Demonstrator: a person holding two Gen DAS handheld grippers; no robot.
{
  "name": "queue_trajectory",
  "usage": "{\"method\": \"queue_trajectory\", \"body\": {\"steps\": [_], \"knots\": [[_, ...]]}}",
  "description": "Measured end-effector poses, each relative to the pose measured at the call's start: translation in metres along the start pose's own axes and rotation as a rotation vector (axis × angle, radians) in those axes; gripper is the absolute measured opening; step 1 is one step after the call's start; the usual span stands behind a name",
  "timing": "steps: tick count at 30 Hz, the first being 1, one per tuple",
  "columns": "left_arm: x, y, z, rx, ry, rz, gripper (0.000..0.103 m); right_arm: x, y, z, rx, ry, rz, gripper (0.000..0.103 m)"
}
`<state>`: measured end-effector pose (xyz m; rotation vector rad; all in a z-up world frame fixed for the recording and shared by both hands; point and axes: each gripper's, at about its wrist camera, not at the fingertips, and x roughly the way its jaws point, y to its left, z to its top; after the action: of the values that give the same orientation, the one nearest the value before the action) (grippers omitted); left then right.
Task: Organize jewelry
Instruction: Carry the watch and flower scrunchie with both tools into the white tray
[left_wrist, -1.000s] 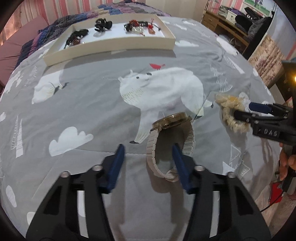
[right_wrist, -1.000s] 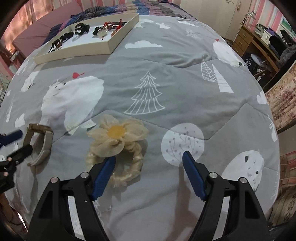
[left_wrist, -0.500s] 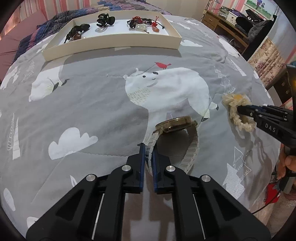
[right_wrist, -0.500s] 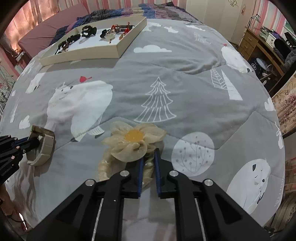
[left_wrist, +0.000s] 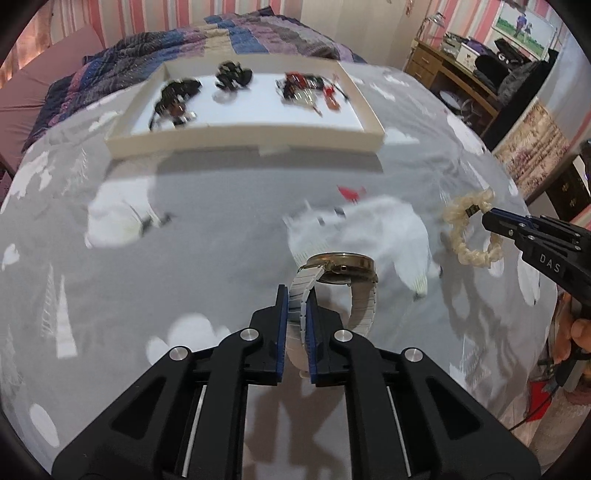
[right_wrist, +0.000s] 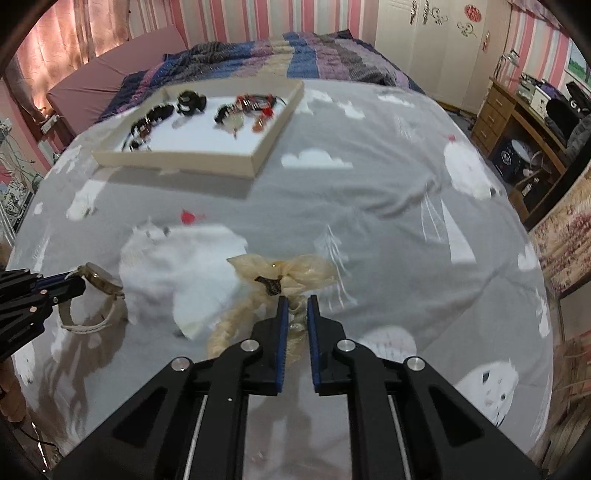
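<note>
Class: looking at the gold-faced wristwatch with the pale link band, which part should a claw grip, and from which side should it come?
Grip the pale link band, not the gold-faced wristwatch's round, wide case. The band is a thin flat strip standing on edge as an open loop, so the fingers fit either side. Come from the near side, as the left claw does.

Motion-blurred: bedspread print (left_wrist: 354, 229) and tray (left_wrist: 243, 138) contents, too smeared to name. Hidden between pads: watch (left_wrist: 340, 266) strap section, scrunchie (right_wrist: 273, 288) band

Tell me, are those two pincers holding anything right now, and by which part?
Yes. The left gripper clamps the watch by its strap; the right gripper clamps the cream flower scrunchie by its braided loop.
</note>
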<state>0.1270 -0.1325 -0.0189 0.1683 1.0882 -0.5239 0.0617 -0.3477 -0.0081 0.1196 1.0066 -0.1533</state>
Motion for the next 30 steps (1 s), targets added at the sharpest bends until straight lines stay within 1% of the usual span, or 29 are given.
{"method": "queue_trajectory", "body": {"steps": [3, 8, 11, 15, 18, 20, 23, 27, 30], "knots": [[-0.005, 0.009, 0.018, -0.007, -0.032, 0.006, 0.007, 0.0, 0.008, 0.017, -0.007, -0.021, 0.012, 0.01], [-0.011, 0.023, 0.047, -0.023, -0.057, 0.003, 0.007, 0.002, 0.024, 0.05, -0.019, -0.044, 0.04, 0.01], [-0.011, 0.032, 0.071, -0.03, -0.067, 0.007, 0.008, 0.002, 0.035, 0.075, -0.031, -0.062, 0.053, 0.01], [-0.004, 0.04, 0.107, -0.023, -0.086, 0.041, 0.008, 0.014, 0.047, 0.109, -0.029, -0.074, 0.072, 0.01], [0.009, 0.047, 0.132, -0.029, -0.086, 0.054, 0.008, 0.032, 0.055, 0.13, -0.028, -0.074, 0.057, 0.01], [0.018, 0.05, 0.142, -0.034, -0.081, 0.068, 0.008, 0.048, 0.059, 0.142, -0.024, -0.063, 0.059, 0.01], [0.04, 0.055, 0.162, -0.032, -0.066, 0.106, 0.008, 0.07, 0.059, 0.156, -0.012, -0.052, 0.058, 0.01], [0.06, 0.066, 0.176, -0.044, -0.053, 0.128, 0.008, 0.093, 0.058, 0.167, -0.001, -0.038, 0.052, 0.01], [0.073, 0.072, 0.182, -0.056, -0.04, 0.143, 0.008, 0.107, 0.057, 0.171, 0.007, -0.028, 0.03, 0.01]]}}
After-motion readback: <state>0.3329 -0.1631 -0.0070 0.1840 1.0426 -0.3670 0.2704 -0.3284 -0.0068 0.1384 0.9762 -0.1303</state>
